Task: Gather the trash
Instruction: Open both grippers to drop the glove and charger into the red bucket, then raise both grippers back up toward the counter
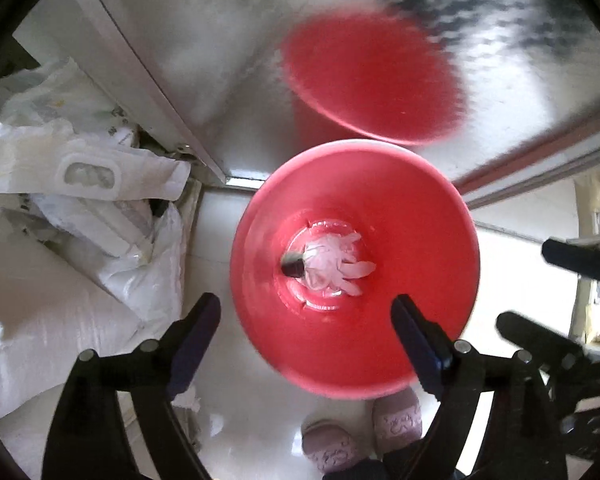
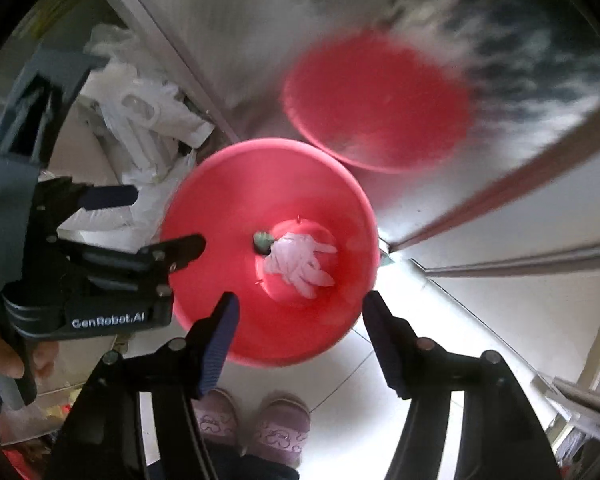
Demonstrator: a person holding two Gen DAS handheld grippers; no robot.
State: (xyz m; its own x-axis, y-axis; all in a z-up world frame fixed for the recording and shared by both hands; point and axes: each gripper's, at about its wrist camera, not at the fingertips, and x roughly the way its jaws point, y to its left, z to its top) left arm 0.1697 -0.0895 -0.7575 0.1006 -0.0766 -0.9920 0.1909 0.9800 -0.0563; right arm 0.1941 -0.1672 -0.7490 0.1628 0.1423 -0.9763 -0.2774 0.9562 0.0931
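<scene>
- A red plastic bin (image 1: pixel 356 268) stood on a pale tiled floor (image 2: pixel 480 312), seen from directly above.
- A crumpled whitish disposable glove (image 2: pixel 300 262) and a small dark object lay at its bottom; that trash appeared to be collected.
- The left gripper (image 1: pixel 306 334) and right gripper (image 2: pixel 300 330) hung above the bin, jaws apart, holding nothing.
- White bags and packaging (image 1: pixel 84 184) were heaped beside the bin, possibly left to collect.
- A shiny metal panel (image 1: pixel 220 40) behind reflected the bin.

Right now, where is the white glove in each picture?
Left wrist view: white glove lies just right of centre, at the bottom of the red bin.
Right wrist view: glove lies at picture centre, same bin bottom.
Shared landmark: purple slippers below the bin.
</scene>
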